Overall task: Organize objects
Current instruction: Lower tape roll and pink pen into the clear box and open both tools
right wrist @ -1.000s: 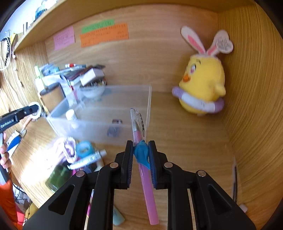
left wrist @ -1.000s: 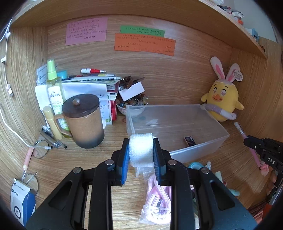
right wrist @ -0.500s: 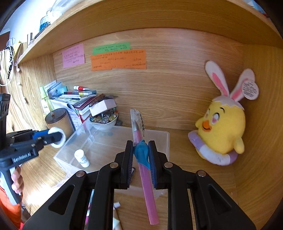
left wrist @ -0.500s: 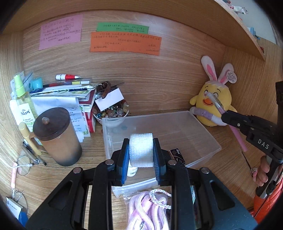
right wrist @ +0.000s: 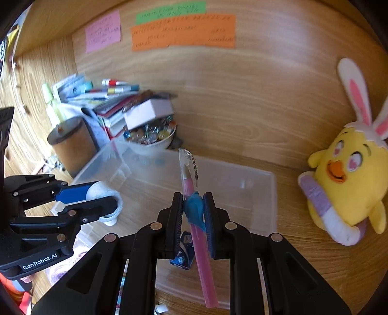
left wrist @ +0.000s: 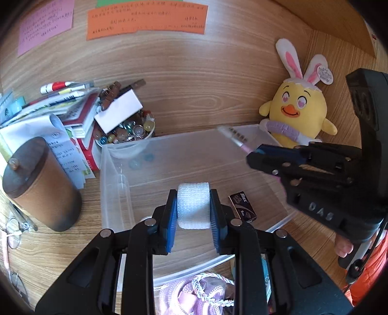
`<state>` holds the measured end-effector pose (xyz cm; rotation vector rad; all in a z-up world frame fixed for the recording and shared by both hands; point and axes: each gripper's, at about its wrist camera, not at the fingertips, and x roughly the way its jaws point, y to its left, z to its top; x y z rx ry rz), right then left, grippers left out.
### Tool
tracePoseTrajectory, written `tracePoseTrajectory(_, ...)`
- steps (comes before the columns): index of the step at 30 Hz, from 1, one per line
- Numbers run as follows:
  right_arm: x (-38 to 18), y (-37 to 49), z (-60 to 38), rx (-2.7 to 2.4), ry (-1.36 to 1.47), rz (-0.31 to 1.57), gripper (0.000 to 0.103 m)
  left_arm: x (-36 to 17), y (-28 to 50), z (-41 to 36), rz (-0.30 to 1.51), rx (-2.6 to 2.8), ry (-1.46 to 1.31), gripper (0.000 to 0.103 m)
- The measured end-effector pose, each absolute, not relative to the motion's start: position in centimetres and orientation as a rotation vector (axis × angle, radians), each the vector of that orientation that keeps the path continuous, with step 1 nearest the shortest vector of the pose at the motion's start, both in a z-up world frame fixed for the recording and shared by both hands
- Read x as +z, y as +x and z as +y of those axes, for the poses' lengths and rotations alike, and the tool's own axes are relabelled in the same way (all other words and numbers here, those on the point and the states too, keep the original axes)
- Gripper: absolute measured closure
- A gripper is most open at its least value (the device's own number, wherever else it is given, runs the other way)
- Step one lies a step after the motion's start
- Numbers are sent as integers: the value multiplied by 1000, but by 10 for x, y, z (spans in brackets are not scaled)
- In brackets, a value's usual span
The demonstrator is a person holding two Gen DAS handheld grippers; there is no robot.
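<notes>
The wooden desk (left wrist: pixel 60 244) runs back to a wood wall where an orange note (left wrist: pixel 145 18) and a pink note (left wrist: pixel 46 24) are stuck. At the middle of the desk sits the clear plastic bin (left wrist: pixel 116 193), and both of my grippers hang over it. To the far right of the bin, against the wall, leans a yellow plush chick (left wrist: pixel 298 111) with rabbit ears. On the left stands a brown lidded mug (left wrist: pixel 41 184), with a stack of books and papers (left wrist: pixel 72 114) behind it and pens lying on top. Between that stack and the bin's far left corner sits a white bowl of glass beads (left wrist: pixel 126 135), with a white card propped on it.

My left gripper (left wrist: pixel 193 208) is clamped on a white foam roll (left wrist: pixel 193 206), which sits upright between the blue pads above the near half of the bin. My right gripper (right wrist: pixel 193 213) is closed on a pink pen (right wrist: pixel 201 244) at its blue grip, the clear-capped tip pointing toward the far wall over the bin's middle. On the bin floor lies a small dark box (left wrist: pixel 242 206) marked "Max", just right of the foam roll. Near the bin's front wall, on the desk, I can see a coil of pink cord (left wrist: pixel 194 295) in a clear bag.
</notes>
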<state>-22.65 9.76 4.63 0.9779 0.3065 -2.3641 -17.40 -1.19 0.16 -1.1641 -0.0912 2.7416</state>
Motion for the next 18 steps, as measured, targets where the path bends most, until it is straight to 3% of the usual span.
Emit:
tracePoseTrajectory(14,14,-240,74,-2234,1093,416,87,-16,-177,0,-36,2659,-1239,78)
tracePoseTrajectory(17,12,-240,77,-2232,1116,401,86,-15,-175,2,-22,2663,-1243,68)
tracePoseTrajectory(18,12,-240,78,-2232,1124,399,86,-14,-174,1,-21,2670,-1240,59)
